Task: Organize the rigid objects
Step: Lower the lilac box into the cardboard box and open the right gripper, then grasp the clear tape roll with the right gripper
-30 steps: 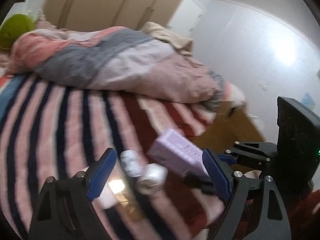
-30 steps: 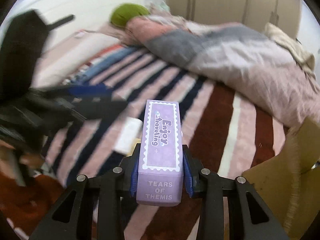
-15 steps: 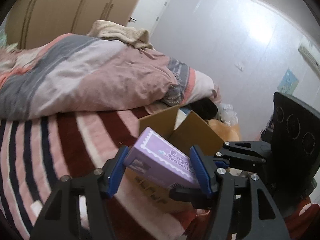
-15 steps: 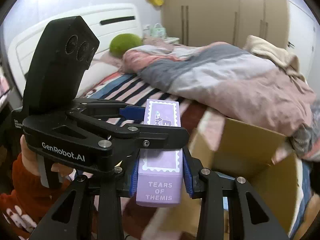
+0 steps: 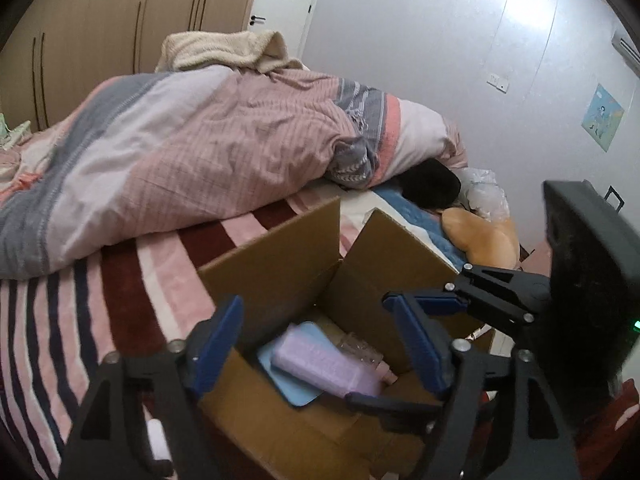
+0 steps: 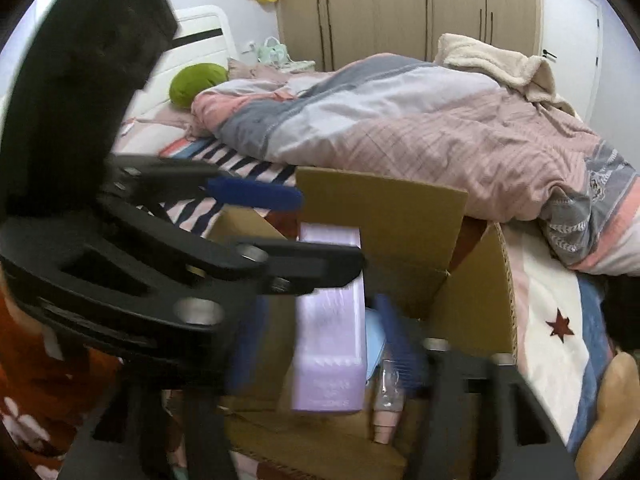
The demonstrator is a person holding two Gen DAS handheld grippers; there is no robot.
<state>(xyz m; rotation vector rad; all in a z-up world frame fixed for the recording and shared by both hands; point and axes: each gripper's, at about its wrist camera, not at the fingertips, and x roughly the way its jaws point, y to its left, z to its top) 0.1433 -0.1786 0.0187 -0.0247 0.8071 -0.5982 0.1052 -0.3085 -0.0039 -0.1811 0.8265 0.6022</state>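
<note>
An open cardboard box [image 5: 280,264] [image 6: 380,208] sits on the striped bed. In the left wrist view the purple "Tears of Themis" box [image 5: 324,368] lies inside it on a light blue flat item [image 5: 292,392], next to a clear piece [image 5: 360,348]. My left gripper [image 5: 314,304] hovers above the carton, its jaws opening, with nothing pressed between them. In the right wrist view the purple box [image 6: 328,320] looks blurred between the blue pads of my right gripper [image 6: 320,308]. Those jaws are opening too, with gaps on both sides. The left tool's black frame crosses that view.
A bunched pink and grey quilt [image 5: 200,152] and a beige blanket [image 5: 224,52] lie behind the carton. An orange plush [image 5: 480,236] and a black item [image 5: 430,184] sit to its right. A green cushion [image 6: 196,82] is by the headboard. Wardrobes stand beyond.
Both grippers swung from over the striped bedspread to above the carton with the purple box. Both jaws have since spread, and the box has dropped out of them into the carton.
</note>
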